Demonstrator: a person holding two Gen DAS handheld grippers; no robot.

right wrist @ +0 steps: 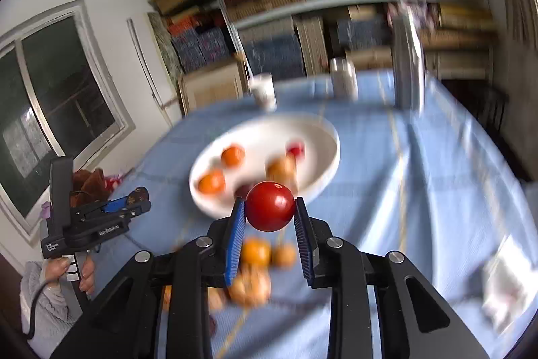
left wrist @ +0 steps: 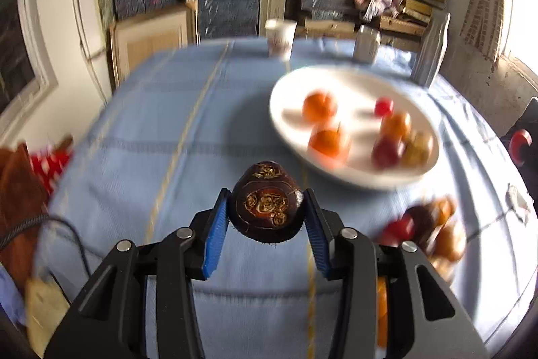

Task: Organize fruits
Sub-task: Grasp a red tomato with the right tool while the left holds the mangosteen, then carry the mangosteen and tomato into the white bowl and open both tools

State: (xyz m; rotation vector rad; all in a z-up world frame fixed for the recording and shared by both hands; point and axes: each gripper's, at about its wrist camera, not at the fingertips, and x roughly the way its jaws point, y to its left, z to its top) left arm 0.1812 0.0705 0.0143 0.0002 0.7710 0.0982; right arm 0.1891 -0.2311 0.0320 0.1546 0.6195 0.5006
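My left gripper [left wrist: 267, 202] is shut on a dark brown fruit [left wrist: 267, 201] with gold and red markings, held above the blue tablecloth [left wrist: 151, 140]. My right gripper [right wrist: 270, 207] is shut on a round red fruit [right wrist: 270, 206], lifted over a loose pile of orange and brown fruits [right wrist: 255, 271]. A white plate [left wrist: 296, 79] ahead holds several orange, red and yellowish fruits. The same plate [right wrist: 322, 130] lies beyond the red fruit in the right wrist view, where the left gripper [right wrist: 141, 195] shows at the left, held by a hand [right wrist: 57, 268].
A paper cup [left wrist: 280, 37] and a metal can [left wrist: 366, 42] stand at the table's far edge, next to a grey upright object [left wrist: 432, 52]. More loose fruits [left wrist: 427, 224] lie on the cloth right of the left gripper. Shelves of boxes fill the back wall.
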